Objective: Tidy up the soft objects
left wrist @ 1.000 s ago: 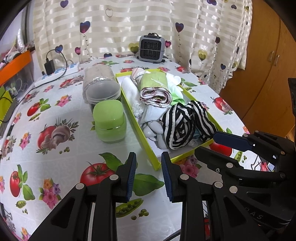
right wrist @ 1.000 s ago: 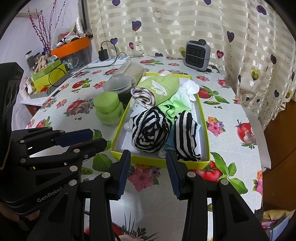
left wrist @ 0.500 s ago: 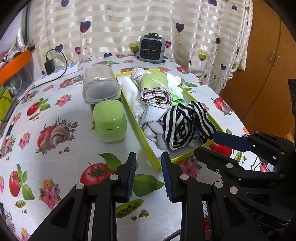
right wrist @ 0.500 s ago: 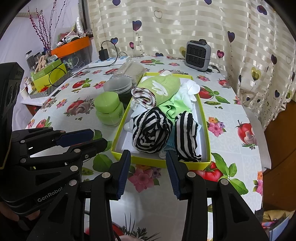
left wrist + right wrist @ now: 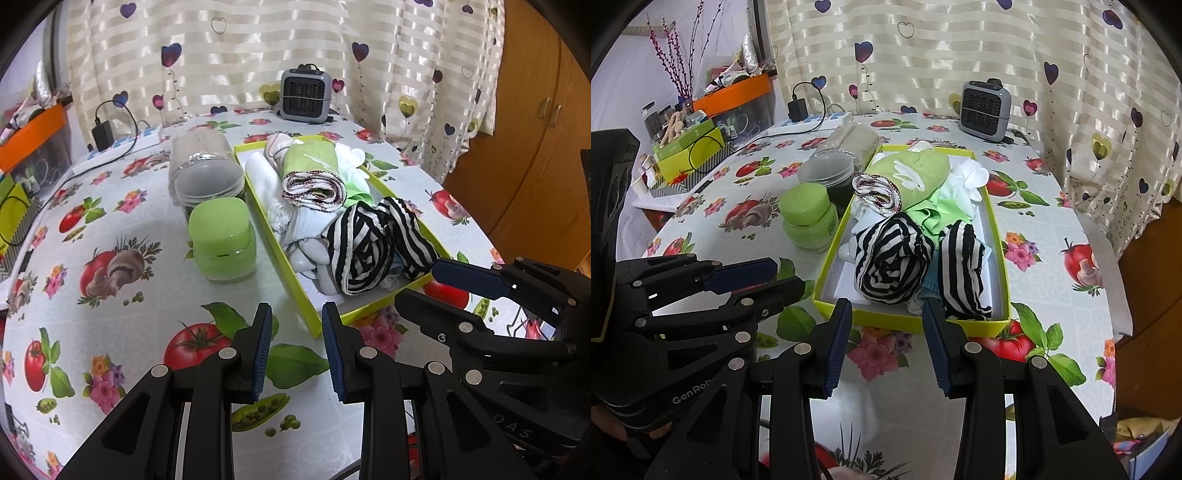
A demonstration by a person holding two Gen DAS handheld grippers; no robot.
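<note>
A yellow-green tray on the table holds soft items: two black-and-white striped rolls, a green rolled towel, white cloths and a white flower-shaped piece. My left gripper is open and empty, above the table just short of the tray's near corner. My right gripper is open and empty, just short of the tray's near end. Each gripper shows in the other's view, the right one and the left one.
A green lidded jar and a clear plastic jar lying on its side sit left of the tray. A grey heater stands at the back. Power strip and boxes at far left. Wooden cabinet on the right.
</note>
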